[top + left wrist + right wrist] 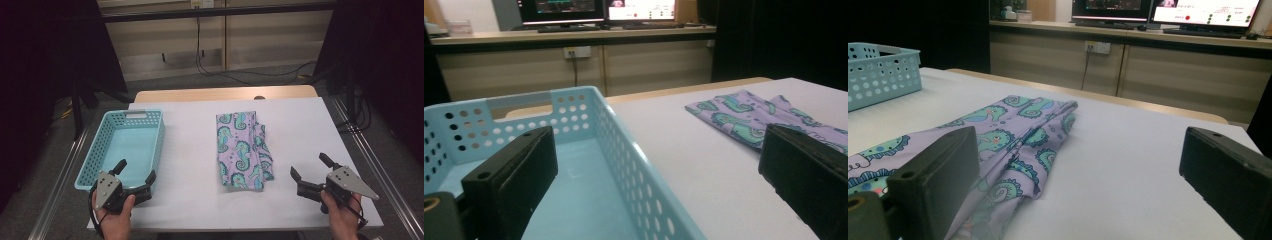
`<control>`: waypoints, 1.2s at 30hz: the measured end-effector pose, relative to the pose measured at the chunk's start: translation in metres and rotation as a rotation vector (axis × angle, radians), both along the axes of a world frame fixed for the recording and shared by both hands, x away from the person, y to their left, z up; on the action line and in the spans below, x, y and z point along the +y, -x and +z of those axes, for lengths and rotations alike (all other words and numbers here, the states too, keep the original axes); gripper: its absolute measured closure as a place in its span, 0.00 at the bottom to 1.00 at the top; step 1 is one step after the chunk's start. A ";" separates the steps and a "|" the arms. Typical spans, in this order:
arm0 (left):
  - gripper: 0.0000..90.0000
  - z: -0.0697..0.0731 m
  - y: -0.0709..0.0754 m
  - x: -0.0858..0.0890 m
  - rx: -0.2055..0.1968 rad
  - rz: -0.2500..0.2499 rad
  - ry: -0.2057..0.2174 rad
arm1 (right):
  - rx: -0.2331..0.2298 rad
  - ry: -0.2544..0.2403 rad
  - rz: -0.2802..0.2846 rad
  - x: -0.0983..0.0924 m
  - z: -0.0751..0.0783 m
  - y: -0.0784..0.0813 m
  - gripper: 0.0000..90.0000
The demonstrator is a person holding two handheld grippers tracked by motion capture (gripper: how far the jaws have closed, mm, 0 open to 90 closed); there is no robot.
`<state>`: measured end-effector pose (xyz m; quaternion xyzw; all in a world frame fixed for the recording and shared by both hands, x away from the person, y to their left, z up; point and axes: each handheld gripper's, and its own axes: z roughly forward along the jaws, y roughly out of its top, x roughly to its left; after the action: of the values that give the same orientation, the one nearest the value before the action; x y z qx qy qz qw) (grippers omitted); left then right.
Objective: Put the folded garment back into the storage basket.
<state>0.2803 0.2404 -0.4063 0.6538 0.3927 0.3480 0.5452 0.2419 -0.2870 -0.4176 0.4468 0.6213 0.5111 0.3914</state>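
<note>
Folded seahorse cloth (244,150) on white table (200,145), blue basket (95,155) at left, left gripper (135,175) open over basket corner, right gripper (310,167) open beside cloth

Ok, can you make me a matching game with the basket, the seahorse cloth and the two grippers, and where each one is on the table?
Things:
1. blue basket
2. seahorse cloth
3. left gripper
4. right gripper

Places or states:
A. folded, in the middle of the table
B. open, at the near right of the cloth
C. empty, on the left side of the table
D. open, at the basket's near end

Pairs: 1-C, 2-A, 3-D, 4-B
</note>
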 end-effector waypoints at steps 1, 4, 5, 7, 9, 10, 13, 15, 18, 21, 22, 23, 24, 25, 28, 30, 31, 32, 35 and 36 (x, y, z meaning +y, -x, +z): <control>0.03 0.000 0.000 -0.001 0.000 0.003 -0.001 | 0.008 -0.004 -0.005 0.000 0.000 0.000 0.02; 0.02 -0.001 -0.002 -0.003 0.005 0.001 -0.001 | 0.020 -0.008 0.012 -0.001 -0.001 -0.001 0.02; 0.02 -0.001 -0.002 -0.003 0.005 0.001 -0.001 | 0.025 0.000 0.010 -0.001 -0.001 -0.001 0.02; 0.02 -0.001 -0.002 -0.005 0.011 -0.011 0.000 | 0.035 -0.011 0.026 0.000 -0.001 -0.002 0.02; 0.02 0.000 -0.003 -0.007 0.012 -0.021 -0.012 | 0.066 0.006 0.039 0.001 -0.003 -0.003 0.00; 0.02 0.000 -0.003 -0.007 0.012 -0.021 -0.012 | 0.075 0.007 0.041 0.001 -0.003 -0.004 0.00; 0.02 0.000 -0.005 -0.010 0.012 -0.032 -0.025 | 0.082 0.013 0.059 0.002 -0.004 -0.005 0.01; 0.02 0.000 -0.005 -0.013 0.016 -0.042 -0.005 | 0.097 0.018 0.084 0.003 -0.005 -0.005 0.01; 0.03 0.002 -0.005 -0.017 0.019 -0.051 -0.014 | 0.101 0.015 0.105 0.004 -0.005 -0.005 0.00; 0.03 0.004 -0.004 -0.022 0.030 -0.077 0.008 | 0.119 0.002 0.126 0.005 -0.005 -0.006 0.01; 0.03 0.004 -0.003 -0.024 0.038 -0.083 0.001 | 0.126 0.001 0.132 0.005 -0.005 -0.008 0.01; 0.03 0.004 -0.003 -0.027 0.037 -0.090 -0.001 | 0.133 -0.002 0.129 0.006 -0.005 -0.008 0.02; 0.03 0.004 -0.002 -0.032 0.033 -0.114 -0.016 | 0.147 -0.002 0.145 0.008 -0.006 -0.009 0.02; 0.03 0.004 -0.002 -0.032 0.033 -0.114 -0.016 | 0.147 -0.002 0.145 0.008 -0.006 -0.009 0.02; 0.05 0.005 -0.006 -0.037 0.041 -0.167 -0.042 | 0.148 0.023 0.168 0.011 -0.005 -0.009 0.01; 0.06 0.004 -0.008 -0.041 0.046 -0.168 -0.039 | 0.148 0.030 0.185 0.013 -0.005 -0.010 0.01; 0.06 0.004 -0.008 -0.041 0.046 -0.168 -0.039 | 0.148 0.030 0.185 0.013 -0.005 -0.010 0.01; 0.06 0.003 -0.009 -0.043 0.056 -0.168 -0.063 | 0.146 0.042 0.191 0.017 -0.004 -0.010 0.02; 0.06 0.004 -0.012 -0.046 0.072 -0.199 -0.071 | 0.144 0.050 0.210 0.021 -0.003 -0.011 0.02; 0.06 0.005 -0.014 -0.050 0.074 -0.206 -0.052 | 0.146 0.051 0.218 0.022 -0.004 -0.012 0.02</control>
<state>0.2938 0.1907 -0.4017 0.7170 0.3342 0.2756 0.5461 0.2535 -0.2647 -0.4211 0.4023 0.7057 0.5010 0.2985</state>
